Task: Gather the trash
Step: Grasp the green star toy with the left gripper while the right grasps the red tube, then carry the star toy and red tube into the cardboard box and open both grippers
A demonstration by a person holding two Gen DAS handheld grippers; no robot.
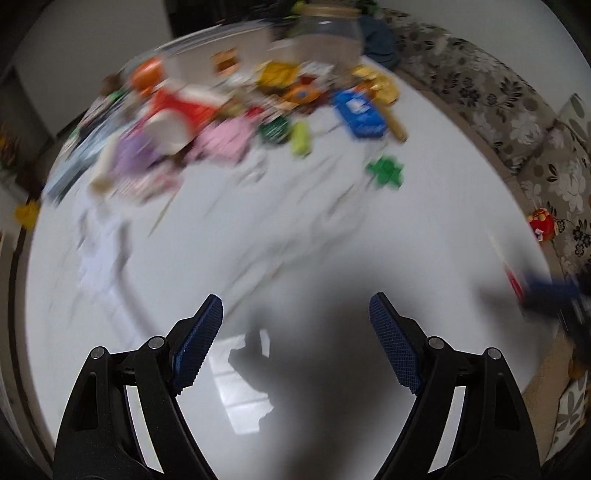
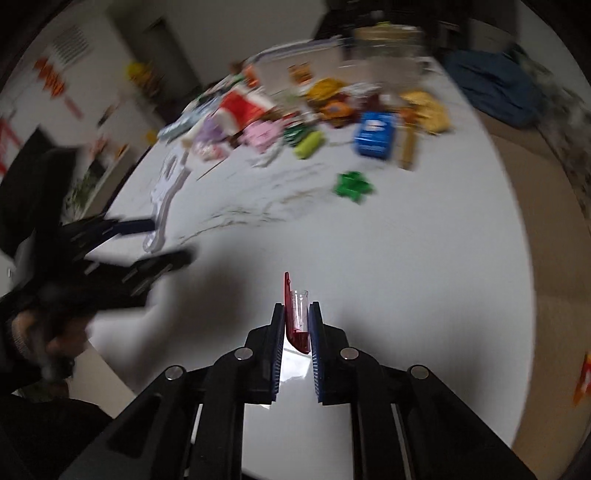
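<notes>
Trash lies heaped along the far side of the white tabletop (image 1: 332, 240), a blurred jumble of wrappers and boxes. From the left wrist view I can pick out a blue box (image 1: 359, 110) at the right of the heap, a red-and-white carton (image 1: 181, 103) toward the left, a pink packet (image 1: 225, 138) in front of it, and a green wrapper (image 1: 386, 171) lying apart from the pile, nearer the middle of the tabletop. A clear jar (image 1: 325, 29) stands behind the heap, and a floral-patterned sofa (image 1: 517, 110) curves round the right edge.

The left gripper (image 1: 295, 332) hangs over the bare near part of the tabletop with its blue pads (image 1: 197, 347) spread wide and nothing between them.

The right gripper (image 2: 297, 325) is clenched on a small red and clear plastic piece (image 2: 297, 317), which stands upright between the pads and pokes out past the fingertips. What that piece is I cannot make out. In the right wrist view the left gripper (image 2: 155, 240) shows as a dark smear at the left, with the same green wrapper (image 2: 352, 186) and blue box (image 2: 375, 138) beyond.
</notes>
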